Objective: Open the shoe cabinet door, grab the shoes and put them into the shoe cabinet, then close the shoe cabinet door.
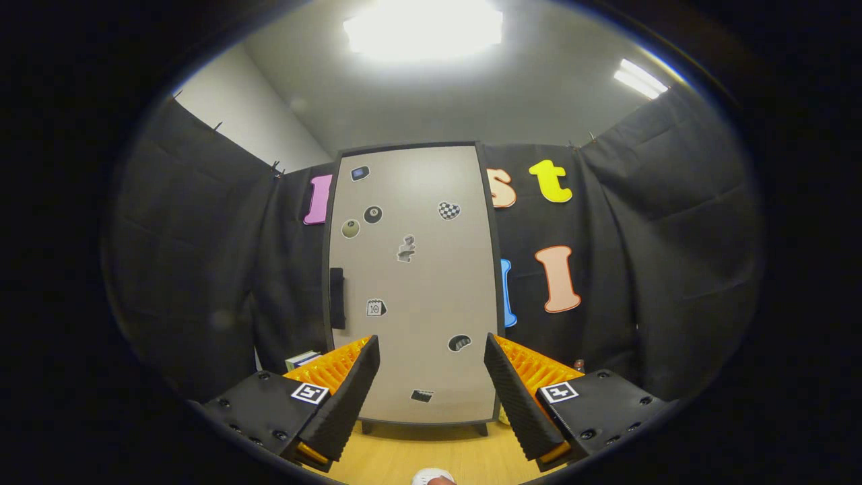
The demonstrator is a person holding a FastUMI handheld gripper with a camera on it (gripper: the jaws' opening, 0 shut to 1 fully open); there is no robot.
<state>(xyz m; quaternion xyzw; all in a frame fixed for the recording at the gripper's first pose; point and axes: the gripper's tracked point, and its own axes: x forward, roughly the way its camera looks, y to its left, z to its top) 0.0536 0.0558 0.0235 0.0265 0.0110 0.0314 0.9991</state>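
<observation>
The shoe cabinet [414,283] stands upright straight ahead of the gripper [431,350], its beige door [431,269] shut flat against the dark frame. A dark handle [337,298] sits on the door's left edge, about halfway up. Small stickers [373,215] are scattered over the door's face. The cabinet rests on short dark feet [367,427] on the wooden floor [397,458].

The jaws are spread wide with nothing between them; the lower part of the cabinet door shows through the gap, well beyond the fingertips [369,347].

On the floor in front of the cabinet, nearest the camera, a small white rounded thing [432,477] shows, too cut off to tell what it is. Left of the cabinet's base, behind the left finger, is what looks like a small box [301,360]. Black cloth [202,269] hangs on both sides of the cabinet, and a bright ceiling light [423,30] shines above it.
</observation>
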